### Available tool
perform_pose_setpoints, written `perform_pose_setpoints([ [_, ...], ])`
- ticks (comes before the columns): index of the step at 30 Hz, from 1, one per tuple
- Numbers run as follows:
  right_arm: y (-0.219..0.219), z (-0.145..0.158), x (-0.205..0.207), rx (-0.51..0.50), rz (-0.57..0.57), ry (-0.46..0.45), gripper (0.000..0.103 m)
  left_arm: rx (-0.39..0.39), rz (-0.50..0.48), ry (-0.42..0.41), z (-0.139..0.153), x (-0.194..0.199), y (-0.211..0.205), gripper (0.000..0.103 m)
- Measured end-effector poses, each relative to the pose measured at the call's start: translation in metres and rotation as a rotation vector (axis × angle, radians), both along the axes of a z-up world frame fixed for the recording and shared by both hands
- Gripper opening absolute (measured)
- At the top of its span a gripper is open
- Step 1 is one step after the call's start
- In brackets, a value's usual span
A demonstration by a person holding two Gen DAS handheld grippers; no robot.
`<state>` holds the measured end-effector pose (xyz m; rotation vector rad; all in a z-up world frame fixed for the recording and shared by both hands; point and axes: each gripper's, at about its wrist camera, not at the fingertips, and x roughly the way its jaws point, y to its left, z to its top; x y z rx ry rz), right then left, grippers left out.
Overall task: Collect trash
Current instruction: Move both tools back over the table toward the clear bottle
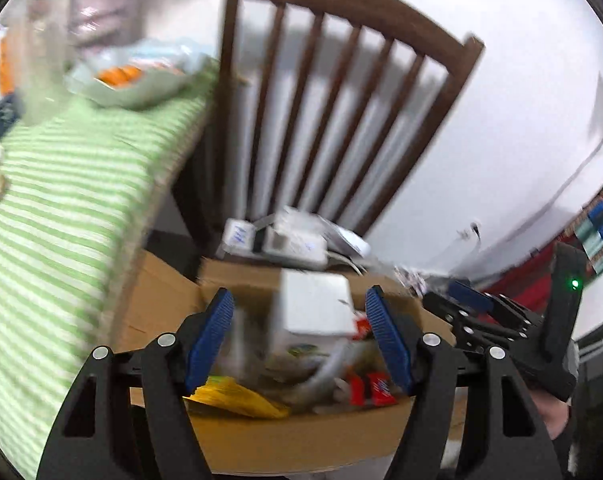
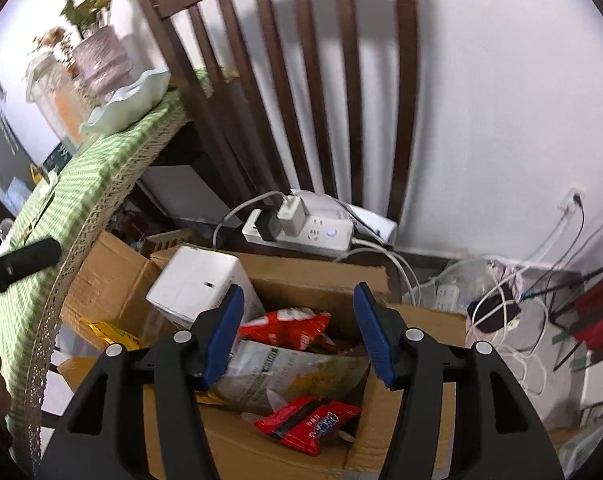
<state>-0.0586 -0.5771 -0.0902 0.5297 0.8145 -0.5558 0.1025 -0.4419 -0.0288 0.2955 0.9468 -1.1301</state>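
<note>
An open cardboard box (image 2: 301,454) sits on the floor beside the table and holds trash: a white carton (image 2: 197,284), red snack wrappers (image 2: 305,424), a pale crumpled bag (image 2: 285,368) and yellow packaging (image 2: 109,334). My right gripper (image 2: 299,334) is open and empty just above the box. My left gripper (image 1: 301,340) is open and empty over the same box (image 1: 285,440), with the white carton (image 1: 315,306) seen between its fingers. The right gripper (image 1: 473,300) also shows at the right of the blurred left wrist view.
A brown wooden chair (image 2: 285,80) stands behind the box. A table with a green checked cloth (image 2: 89,168) is to the left, with a pale dish (image 2: 129,102) and flower vase (image 2: 101,56). A white power strip (image 2: 301,230) and cables (image 2: 513,320) lie on the floor.
</note>
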Motion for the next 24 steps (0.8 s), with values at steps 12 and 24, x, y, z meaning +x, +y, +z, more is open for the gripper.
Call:
perform_pose_setpoints([
  [12, 0.061, 0.058, 0.087, -0.144, 0.163, -0.056, 0.055, -0.156, 0.256, -0.136, 0.070, 0.098, 0.114, 0.079],
  [24, 0.119, 0.115, 0.170, -0.267, 0.310, -0.146, 0.061, -0.239, 0.450, -0.215, 0.103, 0.217, 0.190, 0.093],
])
